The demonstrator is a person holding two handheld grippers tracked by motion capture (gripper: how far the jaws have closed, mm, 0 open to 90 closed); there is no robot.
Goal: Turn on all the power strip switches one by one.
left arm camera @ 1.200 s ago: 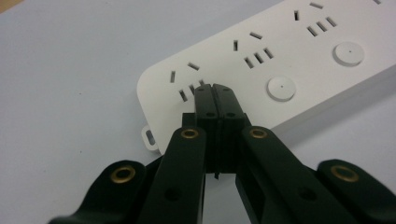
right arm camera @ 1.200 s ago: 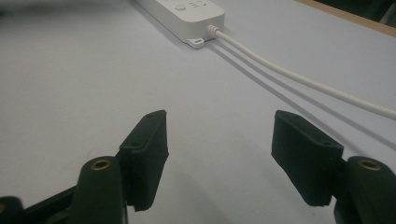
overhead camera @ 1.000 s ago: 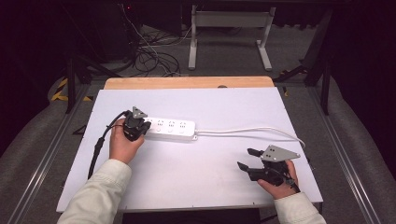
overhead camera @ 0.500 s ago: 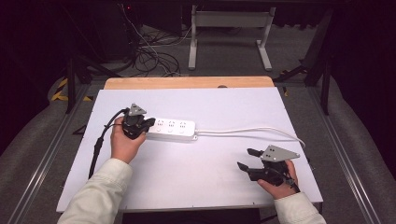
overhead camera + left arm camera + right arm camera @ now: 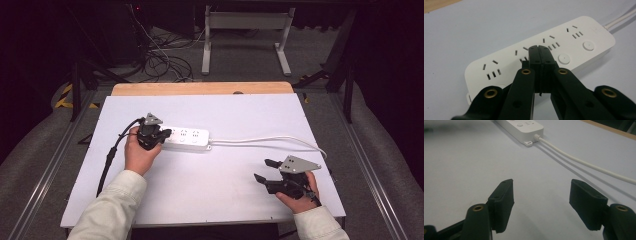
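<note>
A white power strip (image 5: 189, 138) with three sockets lies flat left of the table's middle. Its white cord (image 5: 272, 139) runs right across the white table (image 5: 225, 190). My left gripper (image 5: 164, 135) is shut with nothing between its jaws, and its tips hover over the strip's left end. In the left gripper view the closed tips (image 5: 539, 49) sit above the middle socket of the power strip (image 5: 584, 32). My right gripper (image 5: 265, 170) stands open near the front right, empty, well apart from the strip. The right gripper view shows its open jaws (image 5: 541, 197) aimed at the power strip (image 5: 520, 127) and cord (image 5: 586, 164).
A wooden strip (image 5: 200, 88) edges the table's far side. The left gripper's black cable (image 5: 109, 160) trails down the table's left side. Beyond the table, on the floor, lie tangled cables (image 5: 165, 55) and a metal stand (image 5: 245, 40).
</note>
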